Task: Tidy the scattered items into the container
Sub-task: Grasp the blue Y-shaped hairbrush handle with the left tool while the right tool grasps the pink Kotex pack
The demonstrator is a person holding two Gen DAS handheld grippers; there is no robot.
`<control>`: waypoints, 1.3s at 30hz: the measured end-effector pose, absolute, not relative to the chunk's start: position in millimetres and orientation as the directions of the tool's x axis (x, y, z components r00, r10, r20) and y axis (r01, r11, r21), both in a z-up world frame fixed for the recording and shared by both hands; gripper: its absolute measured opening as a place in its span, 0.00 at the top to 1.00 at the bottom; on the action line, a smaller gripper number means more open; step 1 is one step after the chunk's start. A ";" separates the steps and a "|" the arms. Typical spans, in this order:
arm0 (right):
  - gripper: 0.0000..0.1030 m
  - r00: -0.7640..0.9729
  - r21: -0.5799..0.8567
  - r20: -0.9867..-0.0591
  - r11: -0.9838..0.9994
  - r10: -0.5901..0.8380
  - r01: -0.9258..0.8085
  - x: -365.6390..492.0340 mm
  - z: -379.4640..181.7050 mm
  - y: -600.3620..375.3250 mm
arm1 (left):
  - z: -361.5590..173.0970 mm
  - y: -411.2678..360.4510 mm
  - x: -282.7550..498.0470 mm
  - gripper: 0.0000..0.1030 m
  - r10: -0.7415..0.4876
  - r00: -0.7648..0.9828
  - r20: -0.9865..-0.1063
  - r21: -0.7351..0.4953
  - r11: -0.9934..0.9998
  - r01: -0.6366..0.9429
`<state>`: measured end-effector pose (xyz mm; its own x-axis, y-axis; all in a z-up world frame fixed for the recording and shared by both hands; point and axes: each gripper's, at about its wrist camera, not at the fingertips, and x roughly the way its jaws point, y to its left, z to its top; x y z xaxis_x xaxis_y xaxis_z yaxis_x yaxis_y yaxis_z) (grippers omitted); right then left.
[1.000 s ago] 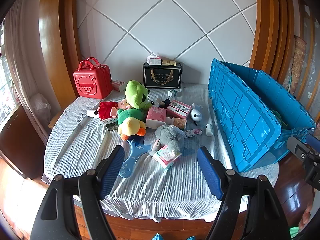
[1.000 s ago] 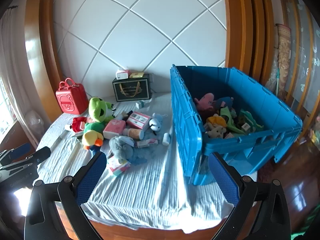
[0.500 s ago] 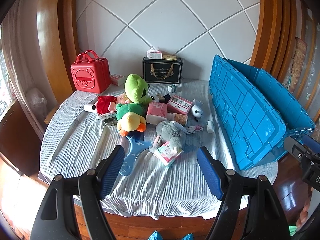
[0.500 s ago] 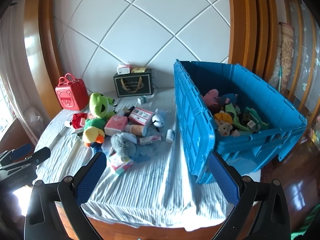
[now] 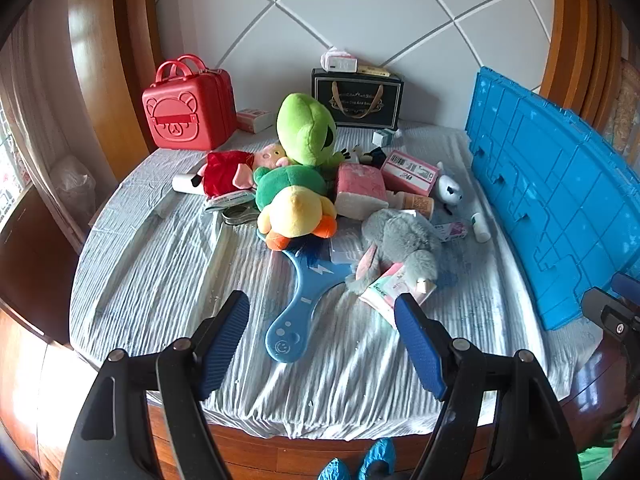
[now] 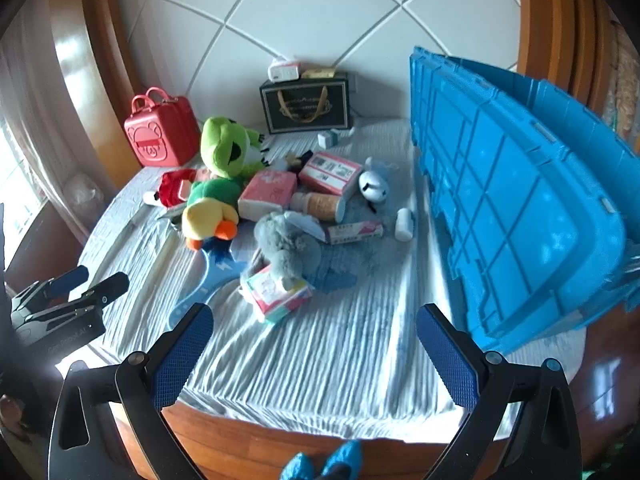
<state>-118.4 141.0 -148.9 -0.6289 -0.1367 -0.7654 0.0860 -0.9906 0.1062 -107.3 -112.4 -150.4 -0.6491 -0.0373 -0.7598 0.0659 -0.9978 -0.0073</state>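
Scattered items lie on a round table under a striped cloth (image 5: pixel 160 272): a green frog plush (image 5: pixel 306 130), a yellow-green duck plush (image 5: pixel 294 208), a grey plush (image 5: pixel 404 244), a blue hand mirror (image 5: pixel 298 304), a pink tissue pack (image 5: pixel 360 190) and small boxes. The big blue crate (image 6: pixel 508 204) stands at the table's right side. My left gripper (image 5: pixel 322 320) hangs open over the mirror's handle, holding nothing. My right gripper (image 6: pixel 314 332) is open too, above bare cloth just in front of a tissue pack (image 6: pixel 276 292).
A red bear case (image 5: pixel 186 110) and a black gift bag (image 5: pixel 358 98) stand at the back by the white wall. A small white bottle (image 6: pixel 404 224) lies near the crate. Blue shoe covers (image 6: pixel 324 460) show below the table's wooden edge.
Both grippers have dropped lower and come closer to the table, so the items look larger. The crate's inside has gone out of the right wrist view. Nothing on the table has moved.
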 end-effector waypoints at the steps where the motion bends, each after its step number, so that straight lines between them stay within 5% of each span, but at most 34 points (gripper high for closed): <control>1: 0.00 -0.615 0.106 -0.776 -0.991 -0.137 0.088 -129.6 -159.0 140.4 | -160.9 -114.9 -114.8 0.28 -0.047 -0.638 -0.768 0.001 -0.997 0.073; 18: 0.00 -0.318 0.220 -0.913 -0.965 -0.256 0.145 -247.6 -297.1 117.7 | -290.8 -135.4 -196.7 0.28 -0.076 -0.417 -0.906 0.020 -0.990 0.137; 30: 0.00 -0.409 0.141 -0.908 -0.984 -0.087 -0.105 -255.0 -271.9 140.1 | -276.9 -75.5 -259.7 0.28 0.150 -0.470 -0.870 -0.064 -0.979 -0.194; 39: 0.00 -0.351 0.192 -0.923 -0.979 -0.156 -0.070 -251.9 -299.3 128.4 | -297.6 -102.4 -265.6 0.28 0.078 -0.425 -0.902 -0.004 -0.985 -0.173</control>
